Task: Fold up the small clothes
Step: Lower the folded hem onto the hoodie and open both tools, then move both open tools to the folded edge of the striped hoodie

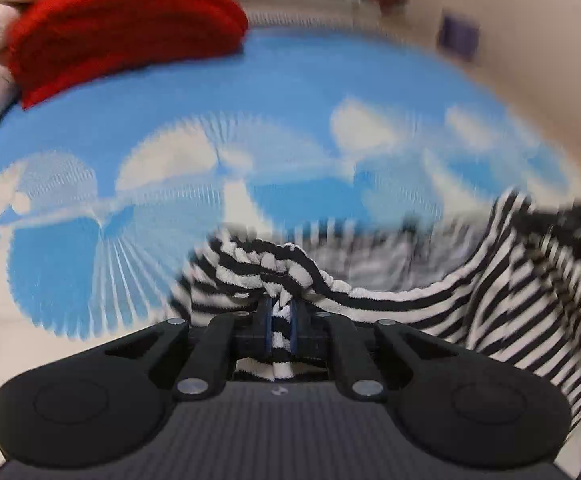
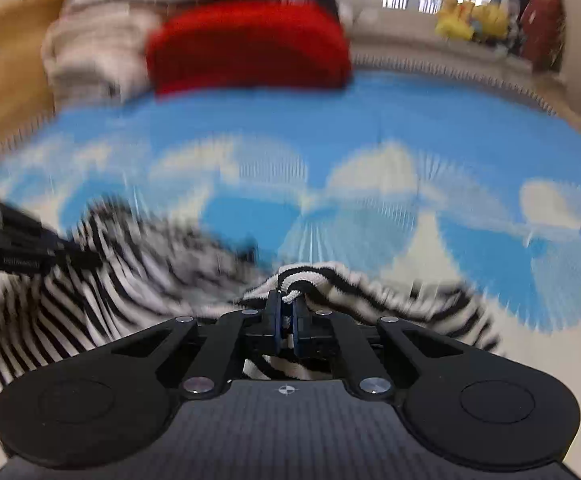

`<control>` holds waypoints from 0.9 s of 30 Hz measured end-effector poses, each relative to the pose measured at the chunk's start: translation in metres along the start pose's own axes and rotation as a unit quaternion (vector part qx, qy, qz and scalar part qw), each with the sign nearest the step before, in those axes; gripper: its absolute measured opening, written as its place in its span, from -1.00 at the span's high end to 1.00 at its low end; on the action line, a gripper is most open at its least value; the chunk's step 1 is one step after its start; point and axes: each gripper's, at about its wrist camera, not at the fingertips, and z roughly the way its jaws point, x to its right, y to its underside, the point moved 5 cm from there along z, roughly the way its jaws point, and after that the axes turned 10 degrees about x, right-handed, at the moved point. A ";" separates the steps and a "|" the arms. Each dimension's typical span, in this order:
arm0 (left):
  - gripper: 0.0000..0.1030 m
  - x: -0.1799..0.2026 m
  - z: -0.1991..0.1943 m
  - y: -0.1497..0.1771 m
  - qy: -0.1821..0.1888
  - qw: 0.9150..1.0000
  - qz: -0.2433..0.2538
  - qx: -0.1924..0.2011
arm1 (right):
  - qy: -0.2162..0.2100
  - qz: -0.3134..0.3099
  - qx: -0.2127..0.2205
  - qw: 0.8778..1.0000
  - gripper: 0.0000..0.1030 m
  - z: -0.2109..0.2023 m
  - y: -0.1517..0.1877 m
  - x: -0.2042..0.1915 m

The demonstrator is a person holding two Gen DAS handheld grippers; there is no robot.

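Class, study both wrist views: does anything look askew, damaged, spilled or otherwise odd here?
Nothing looks damaged or spilled. The striped garment hangs bunched and sagging between the left claw and right claw, both shut on its edge, not yet flat on the blue mat. The red stack behind looks neatly folded. Motion blur hides finer detail.

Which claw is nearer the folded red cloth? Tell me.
Probably the left claw, though motion blur makes it a close call. The red cloth lies ahead to its left; for the right claw it lies straight ahead. Both clamp the striped garment.

one striped garment [image 1: 370,300], one red towel [image 1: 122,28], two hand-held grippers [image 1: 280,312]
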 end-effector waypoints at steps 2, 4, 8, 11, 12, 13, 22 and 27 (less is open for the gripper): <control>0.83 -0.012 -0.003 -0.012 -0.019 0.998 -0.040 0.034 | 0.018 0.015 0.046 0.999 0.91 -0.006 -0.014 0.006; 0.61 -0.024 0.012 -0.010 -0.052 0.996 -0.069 0.036 | 0.047 0.043 0.060 0.996 0.91 0.001 -0.015 0.015; -0.63 -0.040 0.059 0.021 -0.149 0.988 -0.032 -0.019 | 0.092 0.056 -0.004 0.994 0.39 0.044 0.021 0.023; -0.80 -0.047 0.056 0.031 -0.152 0.988 -0.029 -0.028 | 0.078 0.027 -0.040 0.996 0.31 0.057 0.038 0.015; -0.83 -0.050 0.053 0.029 -0.154 0.987 -0.028 -0.027 | 0.079 0.016 -0.036 0.996 0.26 0.054 0.035 0.013; -0.96 -0.055 0.049 0.026 -0.160 0.986 -0.029 -0.023 | 0.080 0.016 -0.027 0.996 0.17 0.048 0.030 0.013; -1.00 -0.081 0.044 0.032 -0.166 0.981 -0.085 -0.046 | 0.142 0.028 -0.056 0.988 0.10 0.054 0.051 0.047; -1.00 -0.069 0.007 0.009 -0.148 0.986 -0.070 -0.020 | 0.156 0.069 0.039 0.985 0.07 0.004 0.009 0.058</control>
